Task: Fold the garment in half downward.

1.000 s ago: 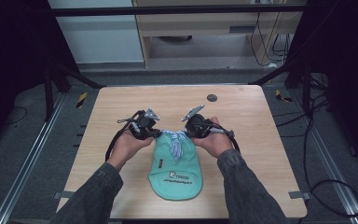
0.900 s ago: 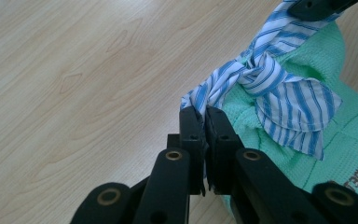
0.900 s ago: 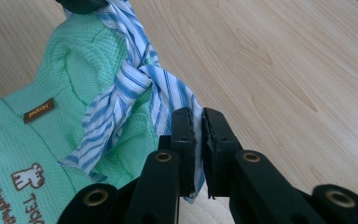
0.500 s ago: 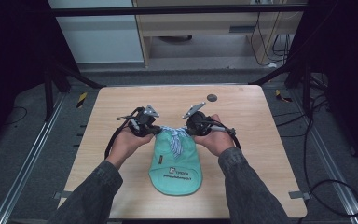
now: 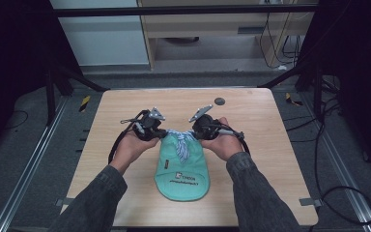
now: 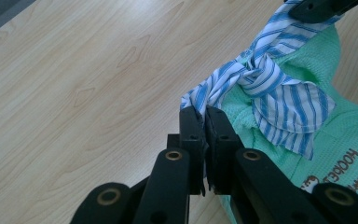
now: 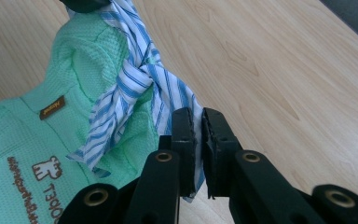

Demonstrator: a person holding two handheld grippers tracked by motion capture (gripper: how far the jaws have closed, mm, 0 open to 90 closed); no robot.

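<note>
A mint-green garment (image 5: 183, 174) with a printed logo lies on the wooden table (image 5: 125, 104), its blue-and-white striped ties (image 5: 181, 142) knotted at the top edge. My left gripper (image 5: 163, 135) is shut on the left end of the striped tie (image 6: 200, 95), black jaws pinching the cloth. My right gripper (image 5: 193, 133) is shut on the other end of the striped tie (image 7: 186, 105). The knot (image 6: 254, 74) hangs between the two grippers, and the same knot (image 7: 137, 70) lies over the green fabric (image 7: 42, 140).
A small dark round object (image 5: 219, 101) sits on the table near the far edge. Bare wood (image 6: 74, 93) lies left of the garment. Metal frame rails (image 5: 24, 169) and cables (image 5: 319, 135) run along both sides of the table.
Both grippers have shifted slightly toward the far side with the striped ties in them, and the garment has followed a little. The grips are unchanged.
</note>
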